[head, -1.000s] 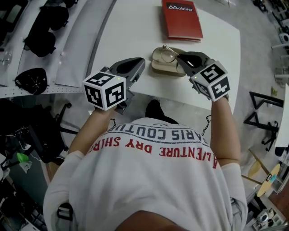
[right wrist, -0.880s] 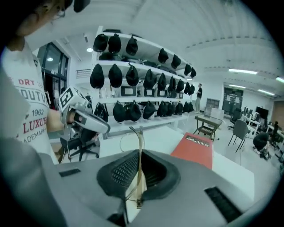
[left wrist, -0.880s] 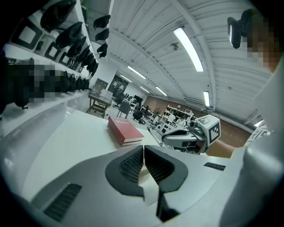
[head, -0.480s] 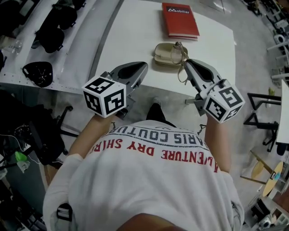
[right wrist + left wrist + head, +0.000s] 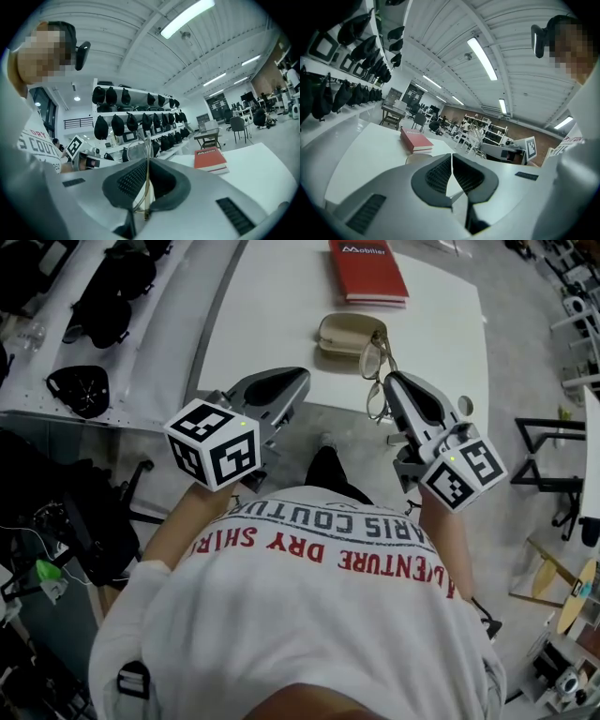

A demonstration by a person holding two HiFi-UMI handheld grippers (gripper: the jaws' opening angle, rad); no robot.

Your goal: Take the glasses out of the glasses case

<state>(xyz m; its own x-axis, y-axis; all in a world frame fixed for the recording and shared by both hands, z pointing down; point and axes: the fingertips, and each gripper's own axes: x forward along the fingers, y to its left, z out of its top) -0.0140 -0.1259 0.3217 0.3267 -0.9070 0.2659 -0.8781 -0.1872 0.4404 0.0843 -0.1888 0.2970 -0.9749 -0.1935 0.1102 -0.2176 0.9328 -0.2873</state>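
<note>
The thin-framed glasses (image 5: 372, 360) hang in the air above the table's near edge, with my right gripper (image 5: 389, 380) shut on one of their arms. In the right gripper view the arm (image 5: 147, 187) runs between the shut pads and a lens (image 5: 136, 151) shows past the tips. The beige glasses case (image 5: 347, 334) lies on the white table (image 5: 272, 306), just beyond the glasses, with nothing visible in it. My left gripper (image 5: 292, 382) hovers at the table's near edge, left of the case, shut and empty (image 5: 451, 157).
A red book (image 5: 367, 273) lies at the table's far side, beyond the case. Shelves with black helmets and gear (image 5: 89, 320) run along the left. Black stands (image 5: 548, 451) are on the floor to the right.
My right gripper lifted the glasses out of the case, drew back toward the person and rolled. My left gripper rose and pulled back a little, still shut.
</note>
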